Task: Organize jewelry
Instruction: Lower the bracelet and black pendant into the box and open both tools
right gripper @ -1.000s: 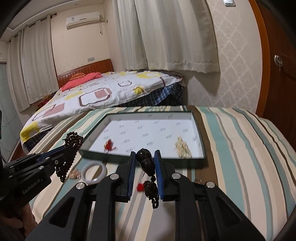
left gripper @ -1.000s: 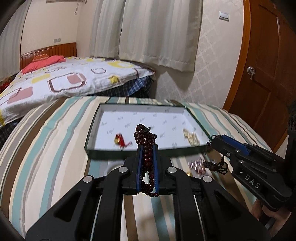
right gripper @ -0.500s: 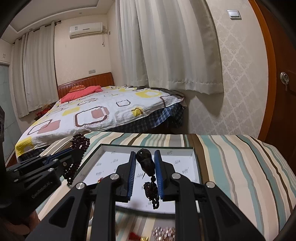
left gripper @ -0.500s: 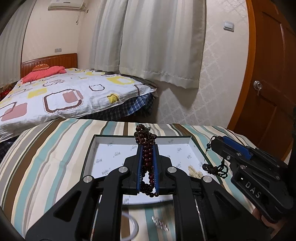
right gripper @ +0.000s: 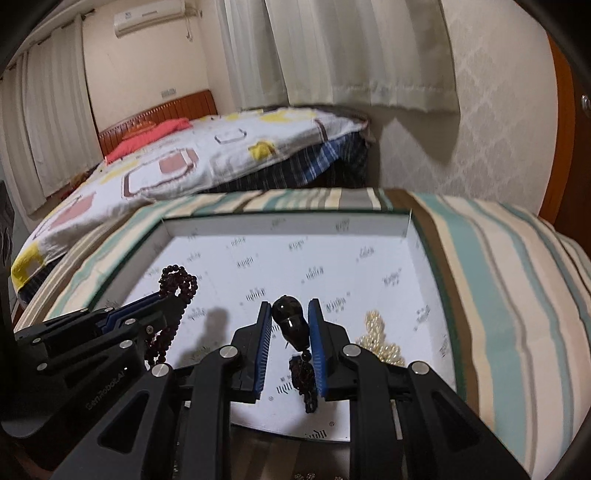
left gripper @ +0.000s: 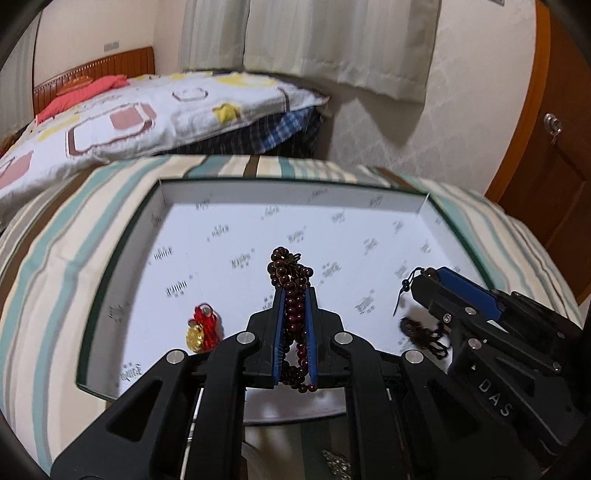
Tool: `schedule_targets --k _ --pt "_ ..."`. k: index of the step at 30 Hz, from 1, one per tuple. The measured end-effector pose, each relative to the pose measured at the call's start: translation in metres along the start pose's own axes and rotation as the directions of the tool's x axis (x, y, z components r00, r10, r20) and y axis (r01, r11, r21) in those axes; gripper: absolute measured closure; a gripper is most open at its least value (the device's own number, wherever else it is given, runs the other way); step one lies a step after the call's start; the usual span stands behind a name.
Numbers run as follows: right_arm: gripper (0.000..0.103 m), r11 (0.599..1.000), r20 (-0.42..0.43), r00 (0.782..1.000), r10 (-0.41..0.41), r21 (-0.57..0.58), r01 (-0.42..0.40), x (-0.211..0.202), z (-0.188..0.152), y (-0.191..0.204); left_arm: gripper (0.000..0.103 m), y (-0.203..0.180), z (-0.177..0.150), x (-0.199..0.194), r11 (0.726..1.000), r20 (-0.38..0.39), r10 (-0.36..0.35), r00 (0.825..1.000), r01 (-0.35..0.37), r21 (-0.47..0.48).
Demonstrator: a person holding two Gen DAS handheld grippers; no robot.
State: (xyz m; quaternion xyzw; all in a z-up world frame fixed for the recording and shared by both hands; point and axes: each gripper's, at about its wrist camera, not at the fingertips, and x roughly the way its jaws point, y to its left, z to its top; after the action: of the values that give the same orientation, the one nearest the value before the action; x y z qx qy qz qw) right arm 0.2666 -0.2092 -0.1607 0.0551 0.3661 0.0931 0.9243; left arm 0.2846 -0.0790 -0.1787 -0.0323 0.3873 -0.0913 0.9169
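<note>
Over the white tray (left gripper: pixel 236 206), the left gripper (left gripper: pixel 294 295) clenches a dark red bead string (left gripper: pixel 291 280). The right gripper (right gripper: pixel 290 314) grasps a black pendant (right gripper: pixel 288 321), tassel hanging; gold beads (right gripper: pixel 380 339) lie right.

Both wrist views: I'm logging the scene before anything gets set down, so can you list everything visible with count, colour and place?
box tray: one, white inside with dark green rim, on the striped cover
gold charm on red cord: one, in the tray, left side
gold chain: one heap, pale gold, in the tray, right side
dark red bead string: one, clamped in the left gripper
dark pendant with beads: one, nearly black, clamped in the right gripper
striped cover: one, teal, cream and brown, under the tray
bed: one, patterned white quilt, red pillow, behind
curtains: cream, back wall
air conditioner: one, white, high on the wall
left gripper: black, blue pads
right gripper: black, blue pads
</note>
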Motion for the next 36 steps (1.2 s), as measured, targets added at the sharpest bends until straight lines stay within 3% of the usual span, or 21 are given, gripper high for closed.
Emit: schedule_targets --k 7,17,27,31,33,36 --pt "0.082 1.000 -0.060 0.998 0.001 0.006 0.000 0.014 -0.003 -0.003 0.092 0.005 -0.007 0.017 1.000 -0.066 0.002 0.998 -0.003 -0.020" --pt "0.082 1.000 -0.094 0.996 -0.004 0.012 0.005 0.021 -0.001 -0.004 0.092 0.003 -0.006 0.020 1.000 -0.076 0.005 0.997 -0.005 -0.010" --pt "0.081 1.000 -0.113 0.994 -0.005 0.019 0.008 0.025 0.000 -0.007 0.078 0.004 -0.005 0.023 1.000 -0.083 0.007 0.997 -0.009 -0.016" --pt "0.071 1.000 -0.108 0.994 -0.009 0.014 0.010 0.025 0.000 -0.006 0.072 0.004 -0.005 0.023 1.000 -0.083 0.008 0.996 -0.009 -0.015" --pt "0.070 1.000 -0.104 0.995 -0.011 0.013 0.012 0.024 -0.001 -0.006 0.066 0.004 -0.005 0.023 1.000 -0.082 0.011 0.997 -0.012 -0.016" --pt "0.069 1.000 -0.101 0.995 -0.011 0.015 0.013 0.024 -0.001 -0.006 0.064 0.005 -0.005 0.023 1.000 -0.082 0.012 0.997 -0.014 -0.018"
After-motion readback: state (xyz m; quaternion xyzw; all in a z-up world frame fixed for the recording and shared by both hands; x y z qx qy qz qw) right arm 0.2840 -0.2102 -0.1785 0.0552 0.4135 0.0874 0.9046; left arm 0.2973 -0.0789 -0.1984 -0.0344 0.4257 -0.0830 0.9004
